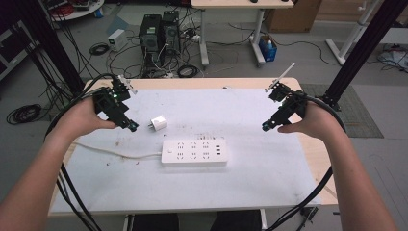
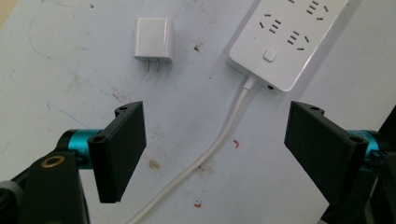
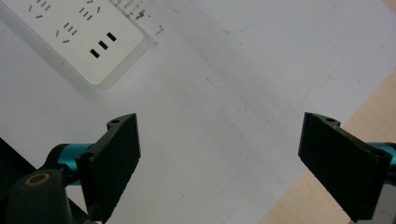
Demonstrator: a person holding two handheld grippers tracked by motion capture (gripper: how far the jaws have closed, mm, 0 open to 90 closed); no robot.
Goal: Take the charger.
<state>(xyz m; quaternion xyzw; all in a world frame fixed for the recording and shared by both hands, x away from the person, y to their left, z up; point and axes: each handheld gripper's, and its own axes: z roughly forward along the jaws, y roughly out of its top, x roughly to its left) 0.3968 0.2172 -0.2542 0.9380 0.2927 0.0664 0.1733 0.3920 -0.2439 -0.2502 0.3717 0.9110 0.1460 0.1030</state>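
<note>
Here both hand-held grippers, left (image 1: pixel 131 126) and right (image 1: pixel 266 127), gape wide, empty, flanking the charger (image 1: pixel 158 123) and power strip (image 1: pixel 194 152).

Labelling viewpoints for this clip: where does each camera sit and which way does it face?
High view: above the person's side, looking forward and down at the table; both forearms and hands show.
Left gripper view: rides the left gripper, looking down past open jaws at the charger.
Right gripper view: on the right gripper, jaws open.
All three share the power strip.
</note>
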